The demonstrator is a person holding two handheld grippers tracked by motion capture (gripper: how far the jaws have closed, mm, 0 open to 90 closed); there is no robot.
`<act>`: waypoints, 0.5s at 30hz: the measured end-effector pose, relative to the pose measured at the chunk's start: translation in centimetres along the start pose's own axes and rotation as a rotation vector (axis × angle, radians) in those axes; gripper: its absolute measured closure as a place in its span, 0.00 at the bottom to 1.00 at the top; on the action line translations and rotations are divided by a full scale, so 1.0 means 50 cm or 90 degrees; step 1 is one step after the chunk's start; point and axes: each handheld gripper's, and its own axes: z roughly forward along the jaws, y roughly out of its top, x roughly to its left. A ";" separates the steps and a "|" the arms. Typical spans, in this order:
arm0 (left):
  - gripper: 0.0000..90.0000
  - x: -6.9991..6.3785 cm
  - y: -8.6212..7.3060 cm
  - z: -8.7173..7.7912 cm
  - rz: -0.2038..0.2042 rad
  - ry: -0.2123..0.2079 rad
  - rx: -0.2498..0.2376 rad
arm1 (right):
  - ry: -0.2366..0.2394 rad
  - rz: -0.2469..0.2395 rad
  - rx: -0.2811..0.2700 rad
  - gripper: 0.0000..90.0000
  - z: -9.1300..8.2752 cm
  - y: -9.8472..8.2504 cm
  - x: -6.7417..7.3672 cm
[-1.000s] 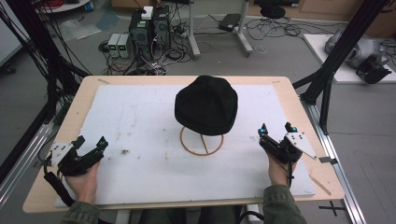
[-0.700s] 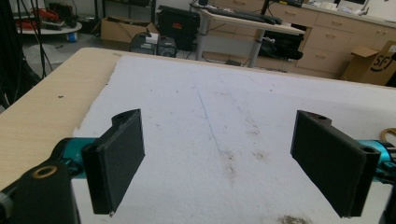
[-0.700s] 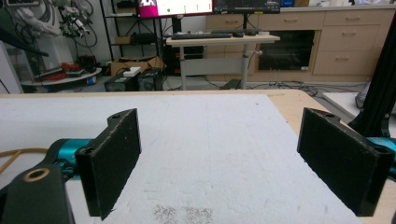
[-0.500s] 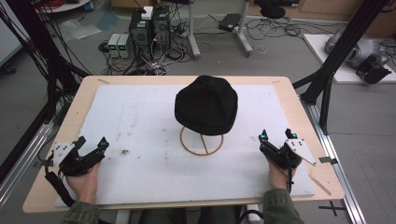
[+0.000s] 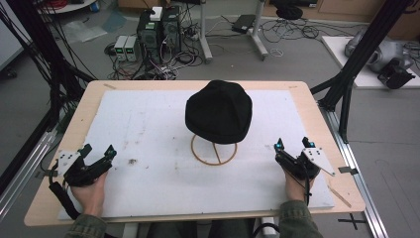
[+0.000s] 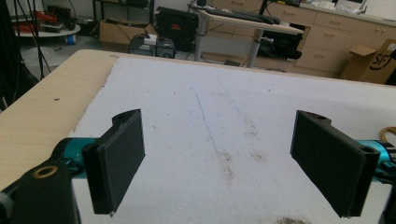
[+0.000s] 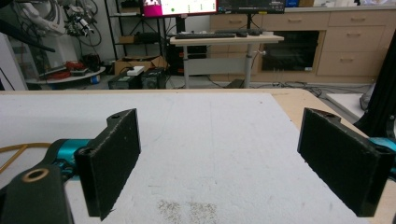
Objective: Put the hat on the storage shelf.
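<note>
A black hat sits on a wire stand at the centre of the high view, on the white mat. The left gripper rests at lower left, the right gripper at lower right, both with jaws spread wide and holding nothing. The hat lies up-frame and inward of each, between the two. The right gripper appears the nearer; its reach would run up and to the left.

A black hat hangs above a white mat with seemingly brownish specks.
</note>
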 end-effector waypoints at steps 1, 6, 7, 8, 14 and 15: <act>0.20 0.000 0.000 -0.001 0.005 -0.001 0.004 | 0.002 -0.002 -0.004 0.14 0.002 -0.001 -0.002; 0.20 0.002 -0.002 -0.006 0.011 0.001 0.012 | -0.002 0.007 -0.003 0.14 0.004 -0.002 -0.002; 0.20 0.003 -0.002 -0.006 0.012 0.002 0.011 | 0.000 0.005 0.000 0.14 0.004 -0.003 -0.002; 0.20 0.003 -0.002 -0.006 0.010 0.003 0.010 | 0.001 0.002 0.000 0.14 0.004 -0.003 -0.001; 0.20 0.001 -0.003 -0.003 0.003 -0.001 0.009 | 0.005 -0.009 0.002 0.14 0.000 -0.005 0.004; 0.20 0.001 -0.002 -0.003 0.005 -0.002 0.008 | 0.007 -0.014 0.005 0.14 -0.001 -0.005 0.005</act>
